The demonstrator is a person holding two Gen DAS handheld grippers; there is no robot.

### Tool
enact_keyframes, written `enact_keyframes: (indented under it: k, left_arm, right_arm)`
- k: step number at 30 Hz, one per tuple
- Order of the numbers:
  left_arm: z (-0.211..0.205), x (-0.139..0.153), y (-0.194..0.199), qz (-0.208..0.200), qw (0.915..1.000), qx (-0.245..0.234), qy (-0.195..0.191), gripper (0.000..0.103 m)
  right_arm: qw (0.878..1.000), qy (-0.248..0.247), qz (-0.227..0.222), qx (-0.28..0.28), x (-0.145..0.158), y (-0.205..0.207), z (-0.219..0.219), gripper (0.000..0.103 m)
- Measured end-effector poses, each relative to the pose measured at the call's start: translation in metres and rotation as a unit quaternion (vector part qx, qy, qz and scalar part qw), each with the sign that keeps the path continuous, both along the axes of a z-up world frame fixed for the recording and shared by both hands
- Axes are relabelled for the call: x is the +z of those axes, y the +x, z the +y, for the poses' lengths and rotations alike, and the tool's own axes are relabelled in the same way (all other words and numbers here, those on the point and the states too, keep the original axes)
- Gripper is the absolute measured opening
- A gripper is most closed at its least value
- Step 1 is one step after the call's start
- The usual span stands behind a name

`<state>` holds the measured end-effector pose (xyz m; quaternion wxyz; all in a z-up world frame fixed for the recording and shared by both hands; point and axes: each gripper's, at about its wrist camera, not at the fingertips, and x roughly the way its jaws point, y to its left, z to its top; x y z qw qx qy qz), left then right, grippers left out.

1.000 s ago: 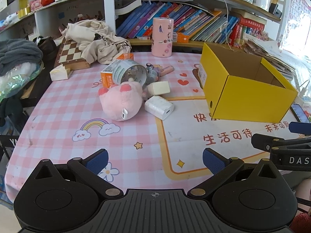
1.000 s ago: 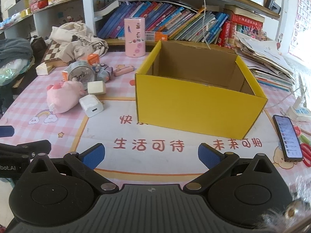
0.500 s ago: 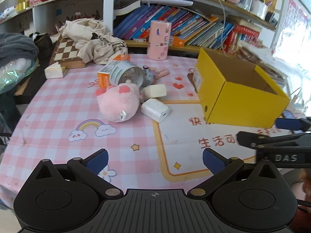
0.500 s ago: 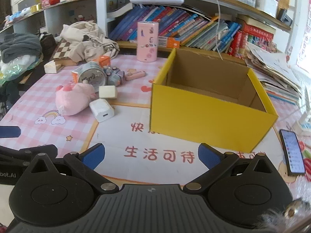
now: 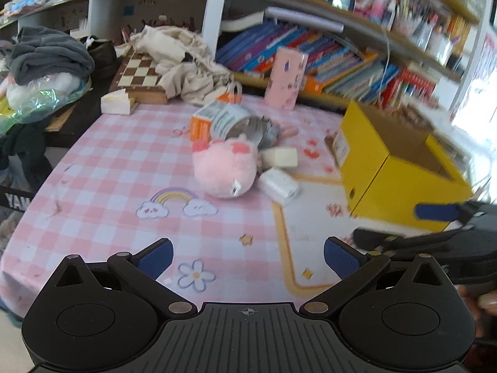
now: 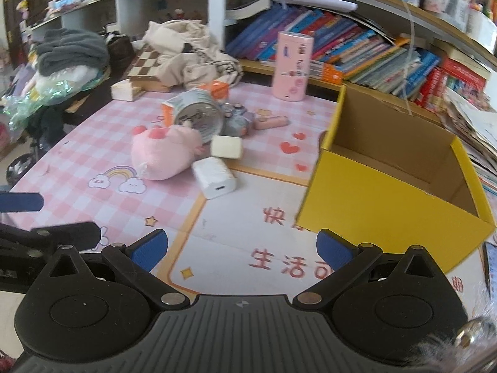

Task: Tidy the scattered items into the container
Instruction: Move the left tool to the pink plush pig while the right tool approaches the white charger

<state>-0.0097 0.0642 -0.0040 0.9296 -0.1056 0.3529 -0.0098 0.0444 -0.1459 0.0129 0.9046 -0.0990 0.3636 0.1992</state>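
Note:
A cluster of items lies mid-table: a pink plush pig (image 5: 225, 168) (image 6: 161, 152), a white charger block (image 5: 279, 185) (image 6: 214, 178), a cream block (image 5: 284, 157) (image 6: 226, 146), a tin can on its side (image 5: 236, 122) (image 6: 198, 115), an orange carton (image 5: 200, 126), a grey toy (image 6: 237, 121) and a pink tube (image 6: 271, 122). The open yellow box (image 5: 385, 168) (image 6: 391, 192) stands to their right and looks empty. My left gripper (image 5: 248, 256) and my right gripper (image 6: 242, 247) hover open over the near table, holding nothing.
A tall pink canister (image 5: 287, 77) (image 6: 293, 65) stands at the back before a shelf of books (image 6: 357, 49). A chessboard (image 5: 139, 74), beige cloth (image 6: 189, 52) and grey clothes (image 5: 49, 54) crowd the far left. A phone (image 6: 490, 267) lies right of the box.
Both grippers have swung left and moved a little closer to the item cluster, so the yellow box has slid rightward in both views. Nothing on the table moved.

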Motion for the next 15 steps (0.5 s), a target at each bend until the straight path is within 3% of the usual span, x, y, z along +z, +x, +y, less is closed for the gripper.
enact_keyframes:
  k: [4, 12, 15]
  left_arm:
    - [0.008, 0.004, 0.0, -0.034, 0.9991, 0.013, -0.02, 0.103]
    - [0.011, 0.002, 0.02, -0.026, 0.9992, 0.024, -0.017, 0.103]
    - [0.016, -0.002, 0.03, -0.024, 0.9988, 0.025, -0.033, 0.103]
  right_arm:
    - [0.999, 0.01, -0.011, 0.03, 0.003, 0.004, 0.007, 0.101]
    - [0.998, 0.018, -0.011, 0.059, 0.005, 0.029, 0.015, 0.1]
    - [0.997, 0.022, -0.006, 0.069, 0.003, 0.039, 0.017, 0.096]
